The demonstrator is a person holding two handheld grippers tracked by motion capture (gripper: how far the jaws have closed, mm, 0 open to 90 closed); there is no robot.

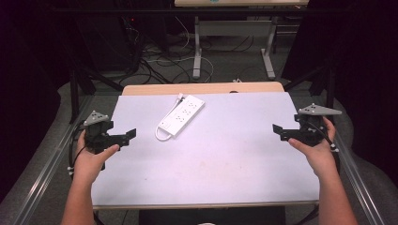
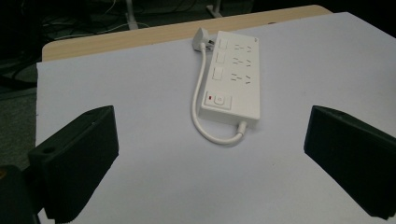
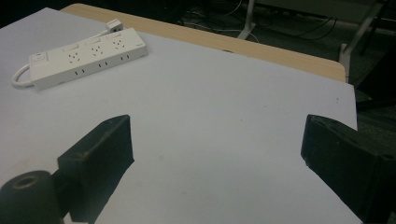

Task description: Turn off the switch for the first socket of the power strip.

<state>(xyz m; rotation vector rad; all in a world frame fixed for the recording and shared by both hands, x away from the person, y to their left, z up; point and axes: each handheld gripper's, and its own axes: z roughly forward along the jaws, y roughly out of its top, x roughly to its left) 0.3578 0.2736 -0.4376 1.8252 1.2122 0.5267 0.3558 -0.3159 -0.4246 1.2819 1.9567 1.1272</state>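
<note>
A white power strip (image 1: 180,116) lies flat on the white-covered table (image 1: 211,159), left of centre toward the far edge, its short cord (image 2: 198,100) looped beside it and its plug (image 2: 203,37) at the far end. My left gripper (image 1: 126,136) hovers at the table's left edge, held in a hand and pointing right. Its jaws stand wide open, and the power strip (image 2: 233,84) lies ahead between them. My right gripper (image 1: 279,131) hovers at the right edge and points left, open and empty, with the power strip (image 3: 88,56) far off to its left.
A strip of bare wood (image 1: 202,88) shows along the table's far edge. Behind it stand another table's metal legs (image 1: 197,51) and loose cables (image 1: 159,63) on the floor. Metal rails (image 1: 42,178) run along both sides.
</note>
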